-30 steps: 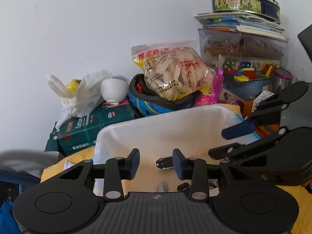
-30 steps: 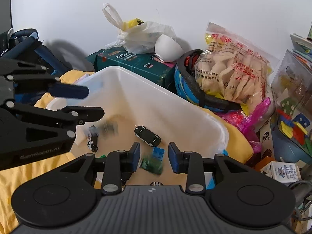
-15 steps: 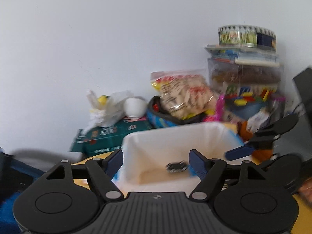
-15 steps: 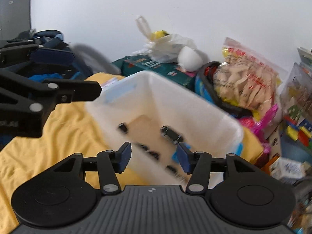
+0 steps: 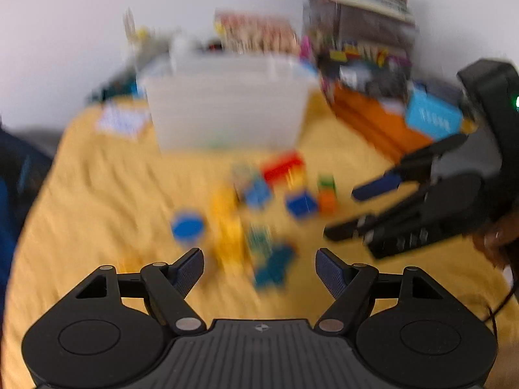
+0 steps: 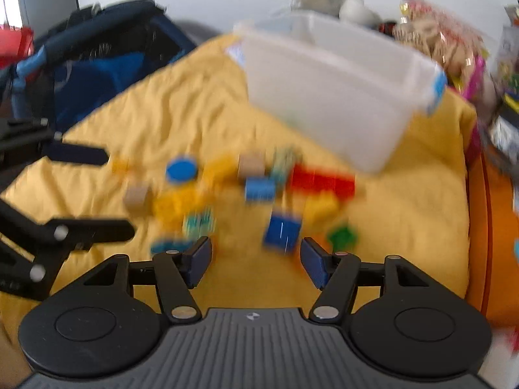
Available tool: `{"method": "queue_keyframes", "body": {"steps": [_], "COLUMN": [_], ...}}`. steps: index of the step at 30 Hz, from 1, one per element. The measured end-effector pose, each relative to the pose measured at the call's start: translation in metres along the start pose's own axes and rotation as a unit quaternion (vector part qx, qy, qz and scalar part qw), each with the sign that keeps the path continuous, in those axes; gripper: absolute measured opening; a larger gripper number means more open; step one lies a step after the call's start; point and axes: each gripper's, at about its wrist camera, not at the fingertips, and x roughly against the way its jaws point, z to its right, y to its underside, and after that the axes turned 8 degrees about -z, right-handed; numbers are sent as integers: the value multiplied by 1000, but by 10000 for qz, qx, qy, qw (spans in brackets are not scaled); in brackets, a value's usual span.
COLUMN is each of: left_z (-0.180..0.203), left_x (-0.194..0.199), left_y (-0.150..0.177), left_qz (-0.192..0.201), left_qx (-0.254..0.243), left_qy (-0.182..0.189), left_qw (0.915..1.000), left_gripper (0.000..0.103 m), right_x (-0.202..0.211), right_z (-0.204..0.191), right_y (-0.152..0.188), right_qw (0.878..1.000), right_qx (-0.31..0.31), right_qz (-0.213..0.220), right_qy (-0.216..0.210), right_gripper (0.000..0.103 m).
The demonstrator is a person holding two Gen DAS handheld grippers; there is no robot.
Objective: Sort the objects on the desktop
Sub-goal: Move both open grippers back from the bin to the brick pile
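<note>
The fingers [image 5: 191,267] of the left gripper [image 5: 259,267] stand wide apart with nothing between them, and the right gripper [image 6: 256,259] is parted too, its jaws having just been opening, with only bare yellow cloth [image 6: 194,97] in the gap. Both views are smeared by motion, so small details cannot be made out. The white bin [image 6: 340,97] sits in the upper right of the right wrist view and upper centre of the left; what lies inside it cannot be seen from here. Most of the sorting looks to be left: a loose scatter of toy blocks lies on the cloth in the middle of both frames, below the bin and just beyond the fingertips. Among them are a red block [image 6: 321,180], a blue disc [image 6: 181,170], a dark blue block [image 6: 282,231], a green piece [image 6: 343,236] and yellow blocks [image 5: 227,223]. Neither gripper holds or touches any piece, so the next pickup has not yet begun
</note>
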Motion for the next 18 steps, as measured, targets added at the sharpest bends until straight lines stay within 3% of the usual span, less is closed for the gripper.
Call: {"method": "queue_keyframes", "body": {"steps": [3, 7, 11, 18], "left_z": [10, 1, -1, 7], "left_x": [-5, -7, -11, -12], "left_y": [15, 10, 9, 16], "left_qz": [-222, -176, -245, -289], "left_qx": [-410, -155, -125, -274], "left_qy": [-309, -347, -245, -143], "left_qw": [9984, 9991, 9993, 9991], "left_gripper": [79, 79, 79, 79], "right_x": [-3, -8, -12, -13], "right_z": [-5, -11, -18, -29], "right_y": [29, 50, 53, 52], "right_qw": [9992, 9950, 9957, 9976], "right_qx": [-329, -944, -749, -487], "right_qz": [-212, -330, -430, -375], "right_qy": [60, 84, 346, 311], "right_gripper": [64, 64, 71, 77]}}
